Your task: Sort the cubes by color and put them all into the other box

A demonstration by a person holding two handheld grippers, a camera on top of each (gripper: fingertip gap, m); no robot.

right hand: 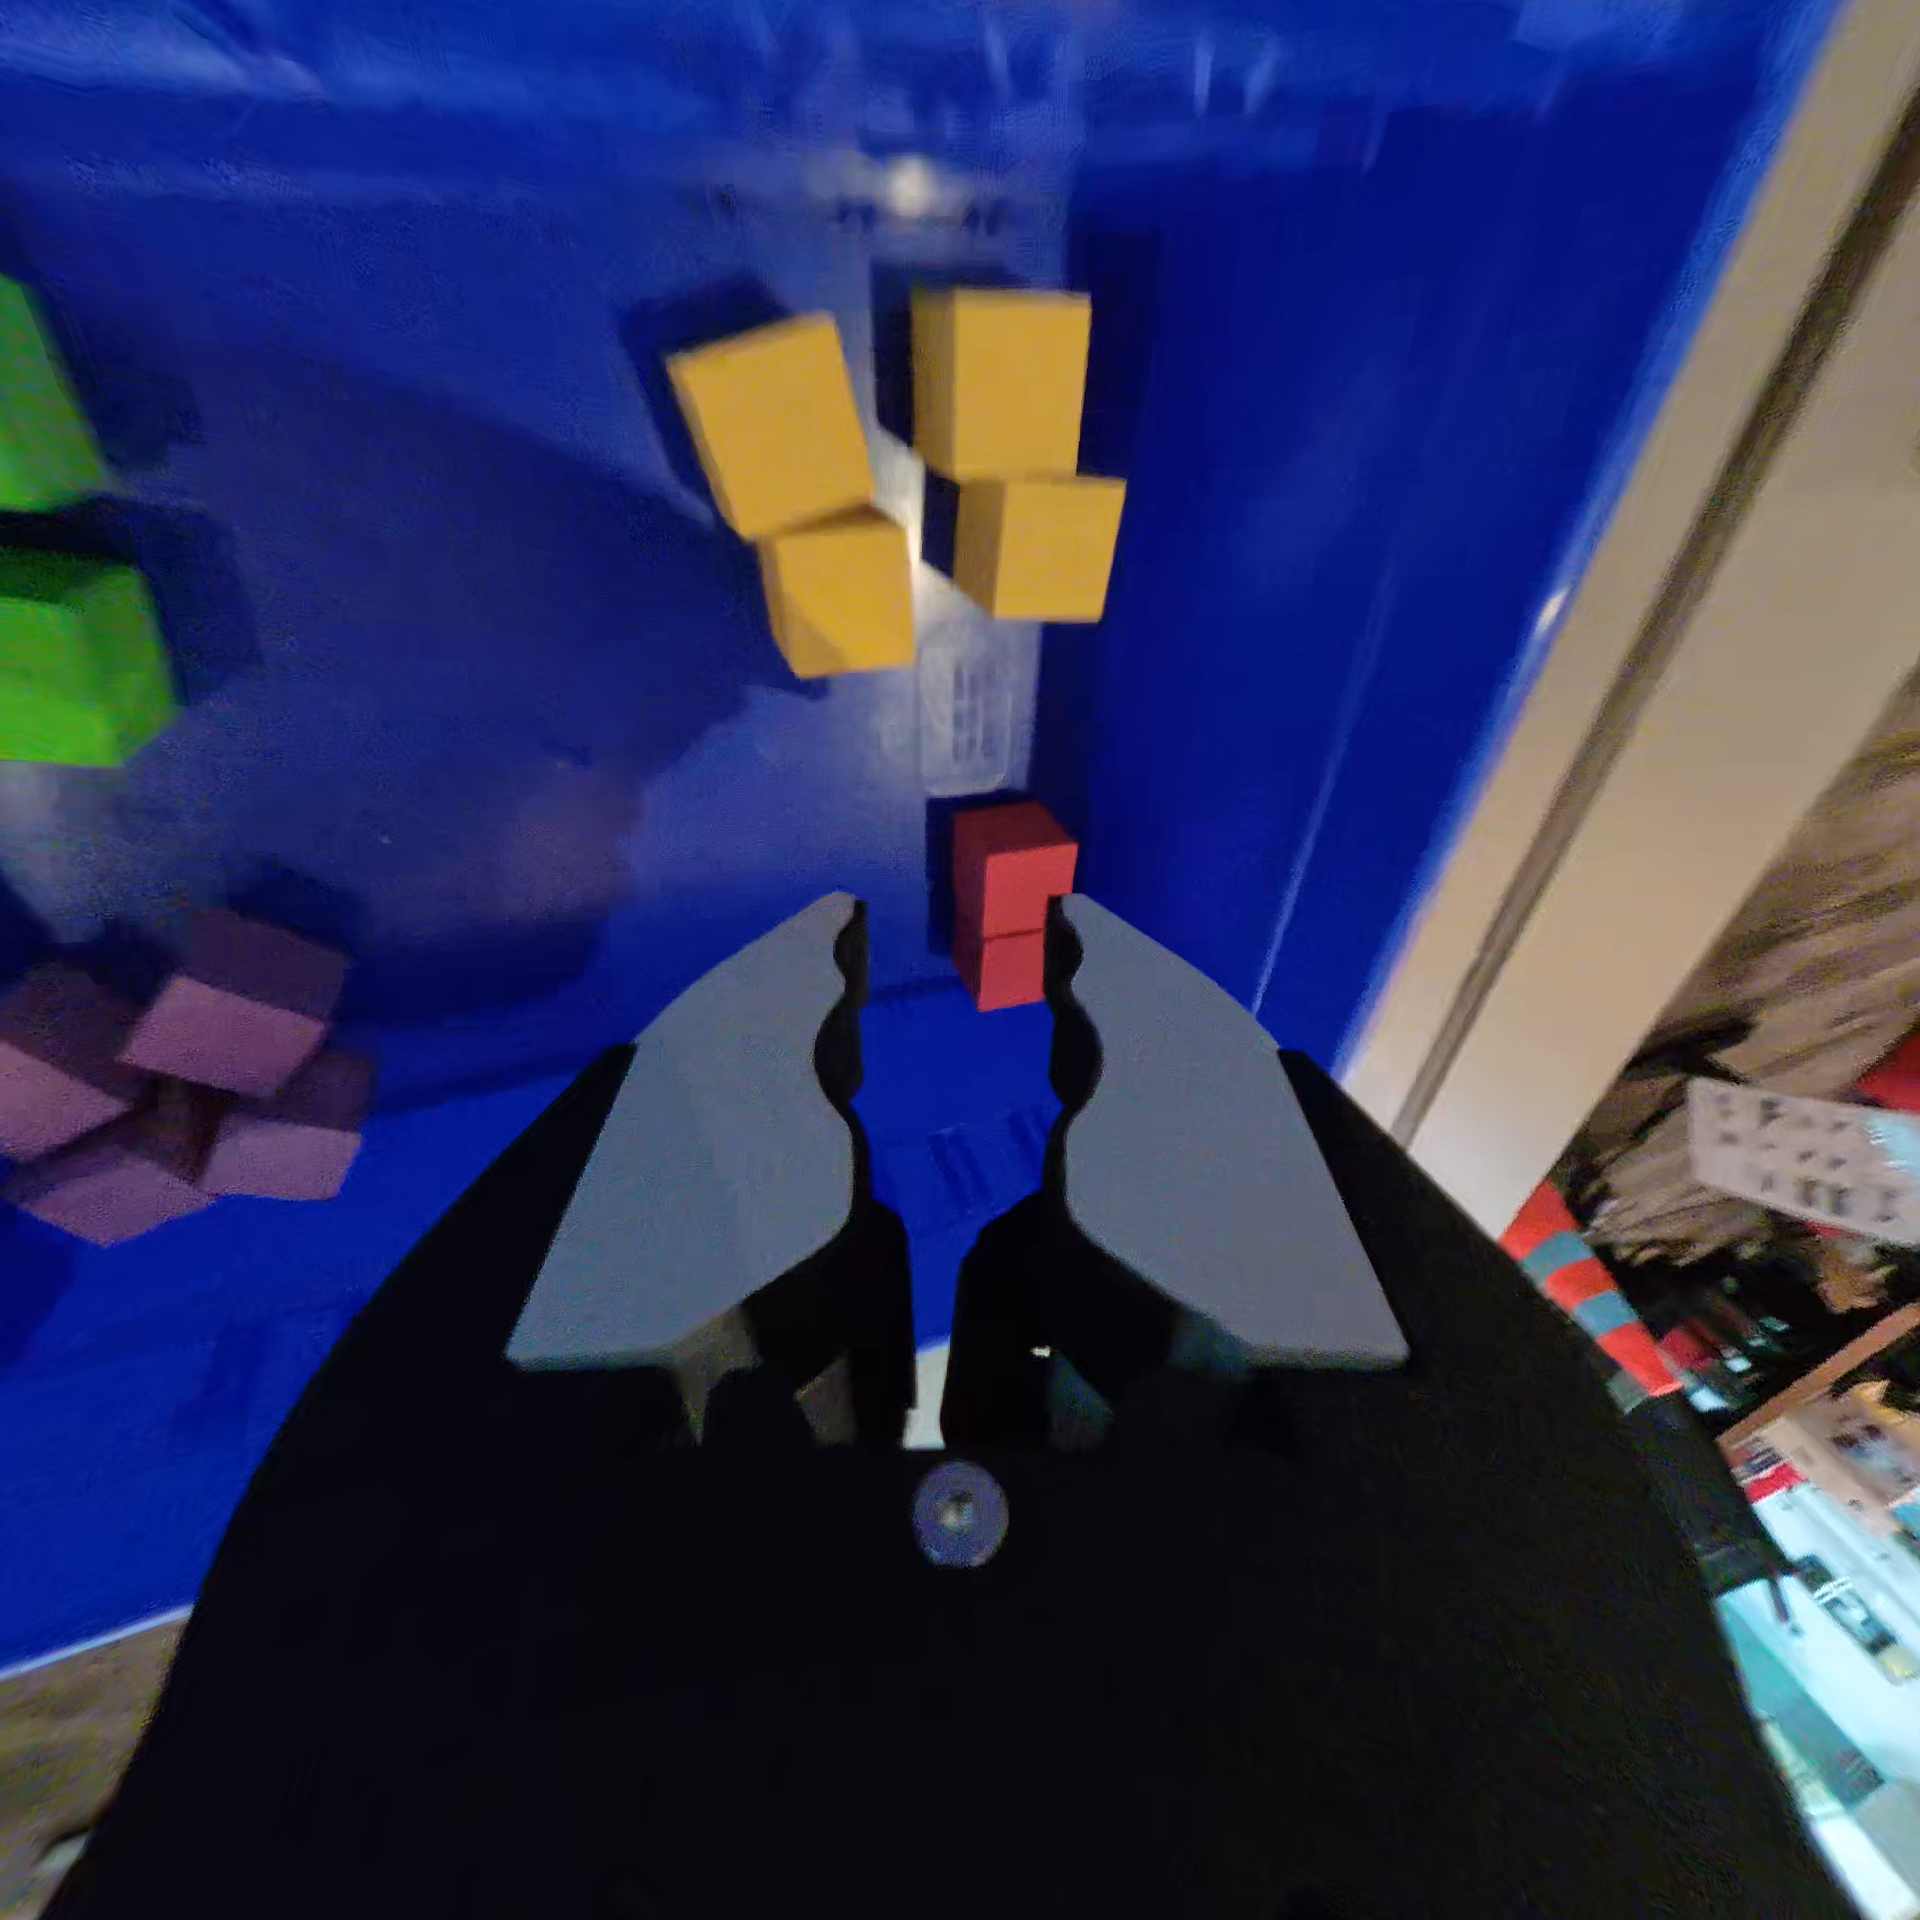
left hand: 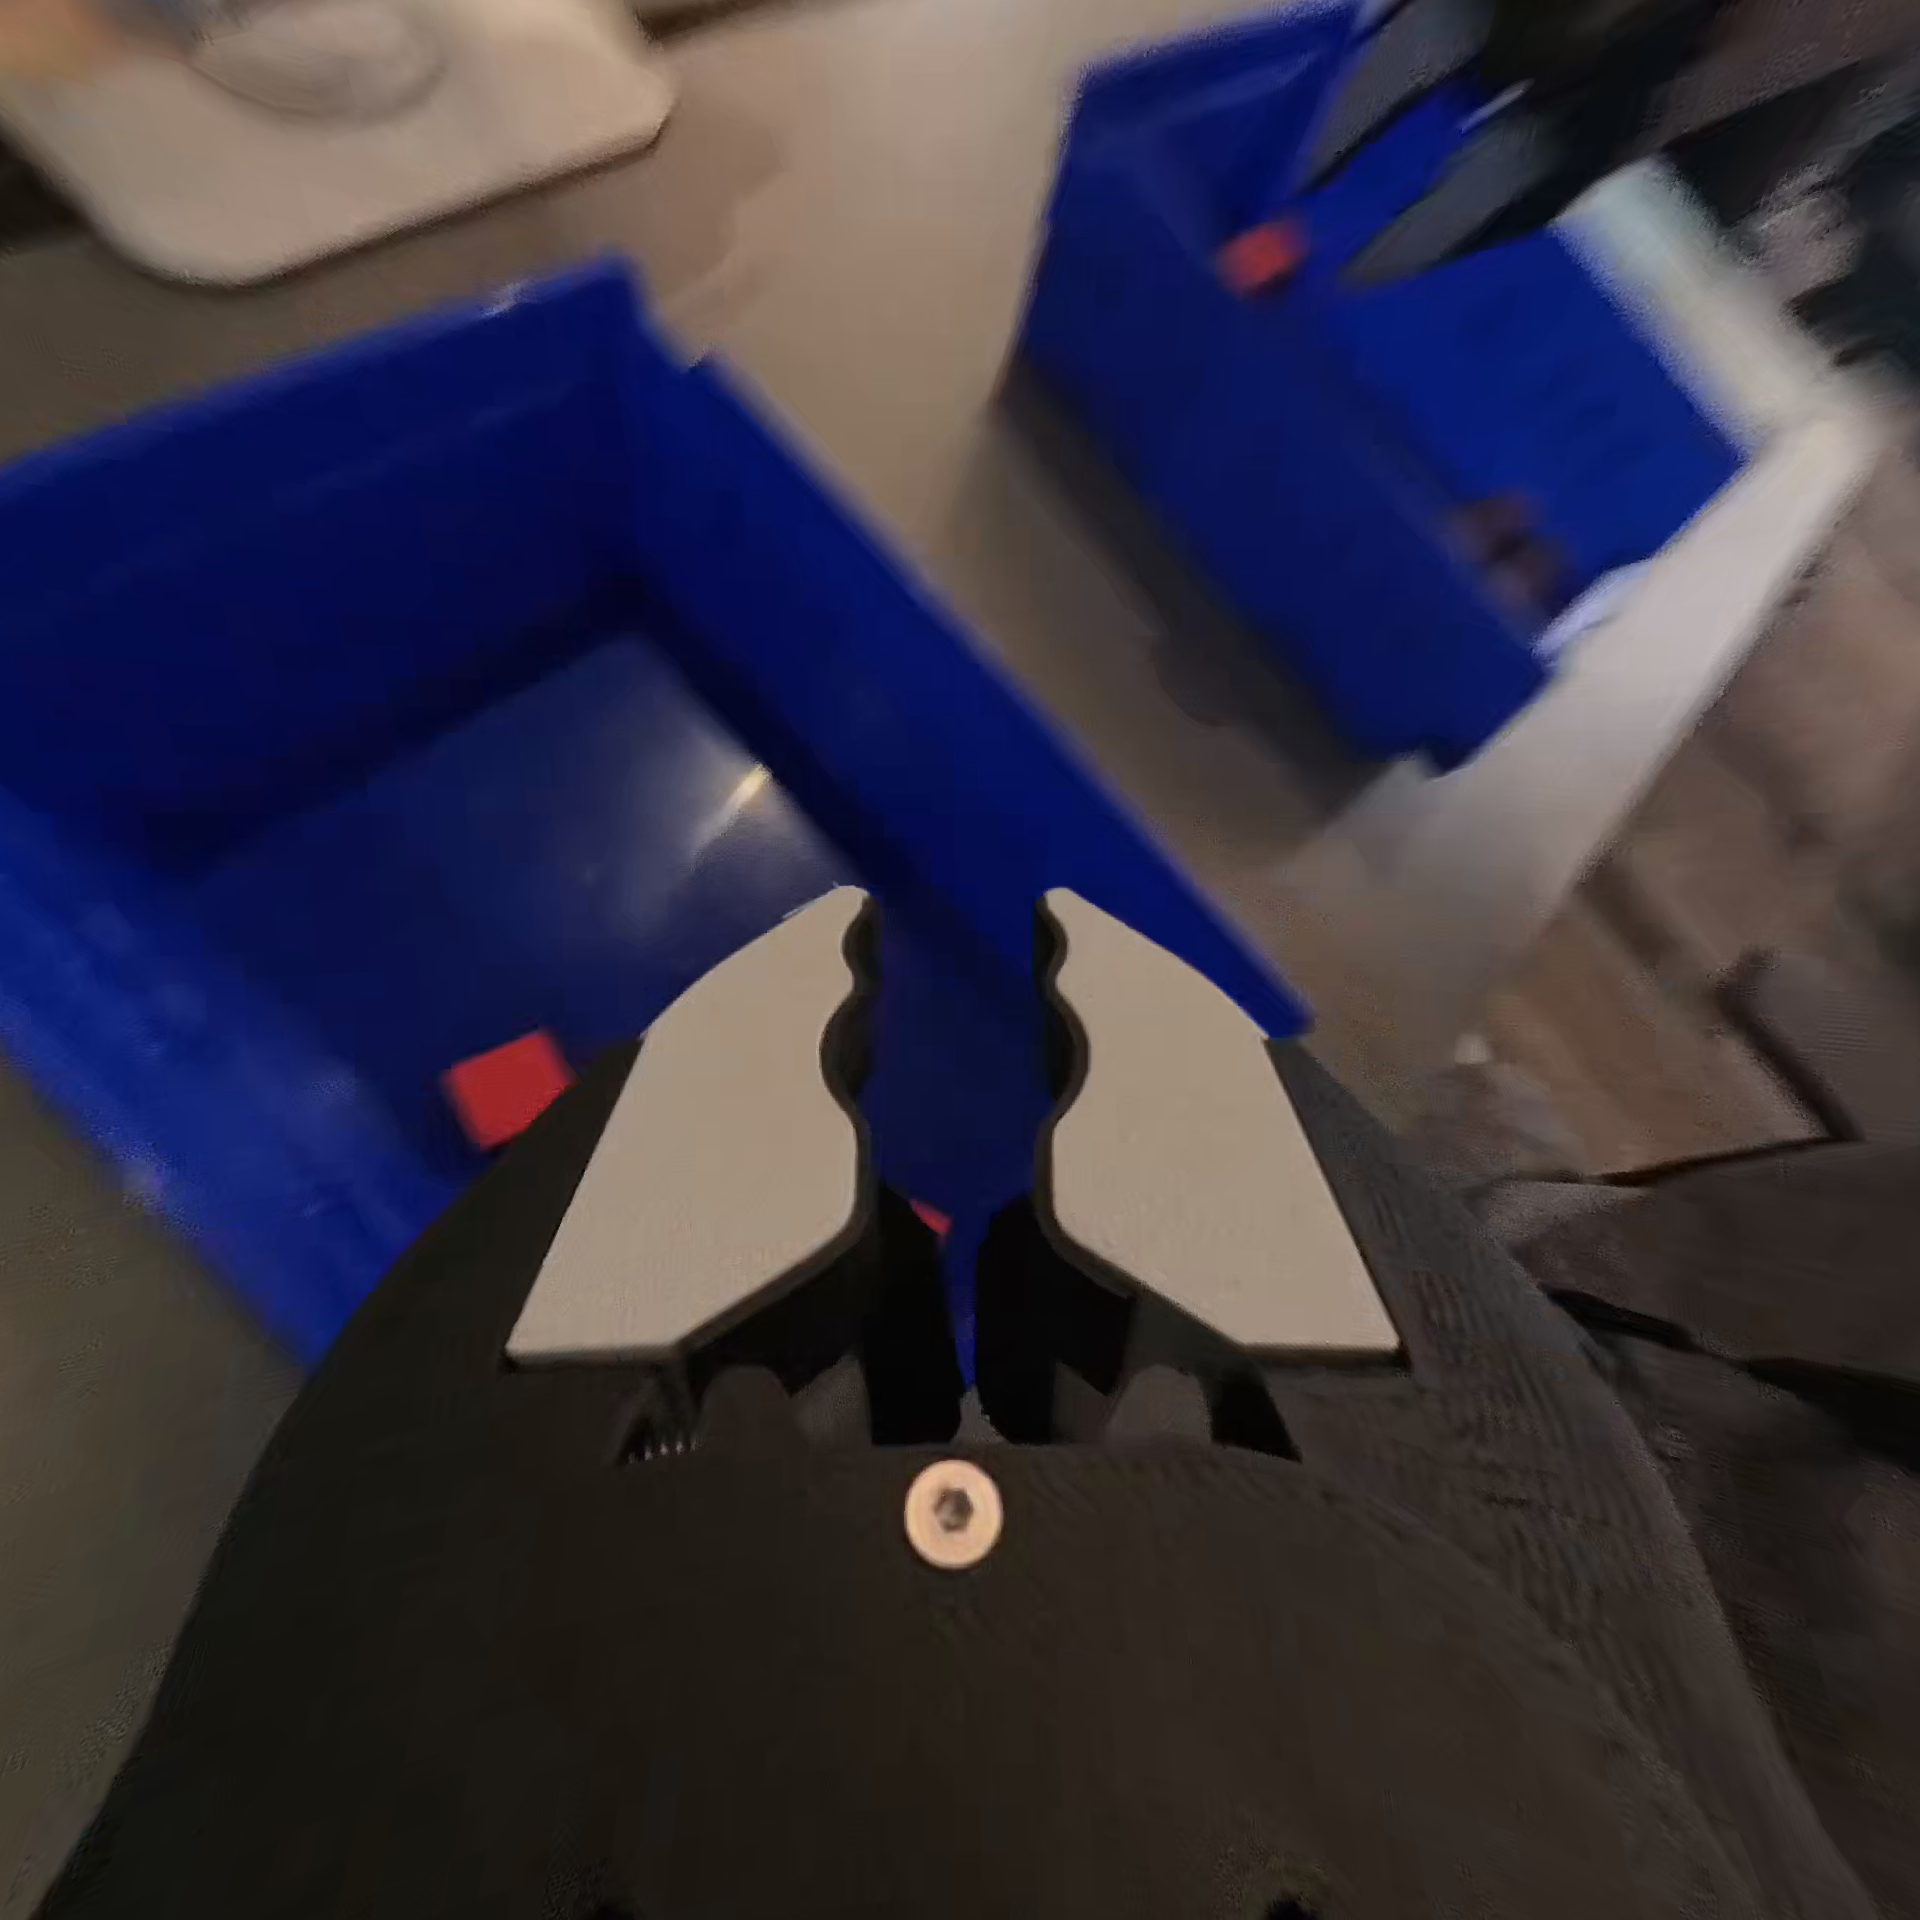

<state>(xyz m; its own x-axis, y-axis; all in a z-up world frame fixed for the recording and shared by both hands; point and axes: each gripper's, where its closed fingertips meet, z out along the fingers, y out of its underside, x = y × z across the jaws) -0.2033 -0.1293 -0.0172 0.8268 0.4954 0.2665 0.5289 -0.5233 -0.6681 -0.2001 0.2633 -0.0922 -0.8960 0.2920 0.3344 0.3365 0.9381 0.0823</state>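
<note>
The left gripper (left hand: 954, 914) hangs over the right-hand wall of a deep blue plastic bin (left hand: 343, 561), its grey-padded fingers a little apart with nothing between them but that wall seen below; whether the tips touch the wall is hard to say through the blur. A small red cube (left hand: 507, 1086) lies on the bin floor near the near-left corner, just beside the gripper's left finger in the view. Across the grey-brown desk (left hand: 873, 260) stands a second blue plastic bin (left hand: 1226, 499) with another red cube (left hand: 1259, 258) in it, and a pale flat mat (left hand: 343, 177) sits toward the desk's far-left edge.

The right gripper (right hand: 956, 914) reaches inside that second bin, fingers apart and empty. A small red block (right hand: 1010, 902) stands against the bin's right wall, just ahead of the right fingertip and seemingly touching it. Farther along the floor lie orange-yellow cubes (right hand: 904, 468) in a loose cluster, green cubes (right hand: 62, 623) at the left edge, and purple cubes (right hand: 187, 1081) heaped near the near-left corner.

The red block looks light, stiff and matt, likely foam or painted wood, so flat opposite faces should give a sure hold; its closeness to the wall leaves little room for one finger.
</note>
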